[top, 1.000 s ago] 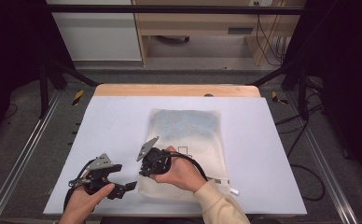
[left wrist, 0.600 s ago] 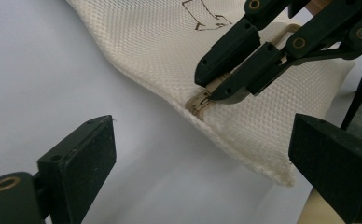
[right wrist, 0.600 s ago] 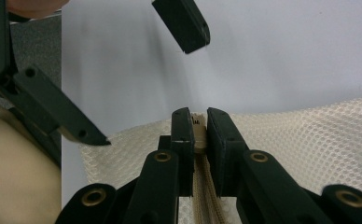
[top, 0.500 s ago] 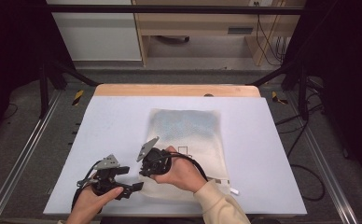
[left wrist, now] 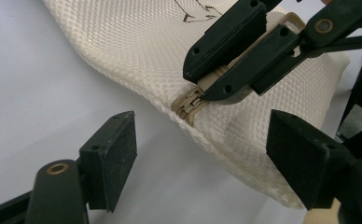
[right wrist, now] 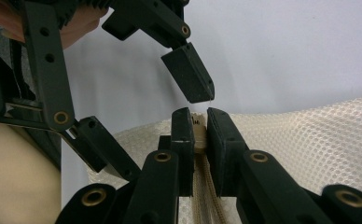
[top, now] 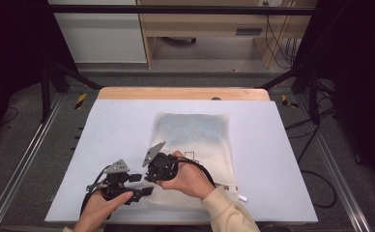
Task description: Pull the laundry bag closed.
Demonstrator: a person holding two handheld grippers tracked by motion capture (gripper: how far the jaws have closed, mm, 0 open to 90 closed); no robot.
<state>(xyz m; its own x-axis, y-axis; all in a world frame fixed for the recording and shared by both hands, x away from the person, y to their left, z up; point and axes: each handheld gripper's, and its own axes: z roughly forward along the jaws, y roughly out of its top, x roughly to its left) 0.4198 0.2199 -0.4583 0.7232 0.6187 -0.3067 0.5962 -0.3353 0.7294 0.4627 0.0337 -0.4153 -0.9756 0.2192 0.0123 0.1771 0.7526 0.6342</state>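
The right gripper [right wrist: 195, 123] is clamping the beige zipper pull [left wrist: 191, 100] at the near left corner of the cream mesh laundry bag [top: 195, 145] lying on the white table [top: 282, 164], anchoring it, while the left gripper [left wrist: 202, 154], jaws apart and just closing with nothing between them, is lining up on the fabric beside the zipper.

Left tool [top: 146, 190]: low at near left, jaws apart, just been closing, nothing pressed between pads.
Right tool [right wrist: 198, 128]: jaws clamped on a beige strip end, tips pointing toward left tool.
Left hand [top: 103, 208]: wrapped around tool body from below.
Right hand [top: 188, 175]: gripping tool body, cream sleeve [top: 226, 212] at wrist.
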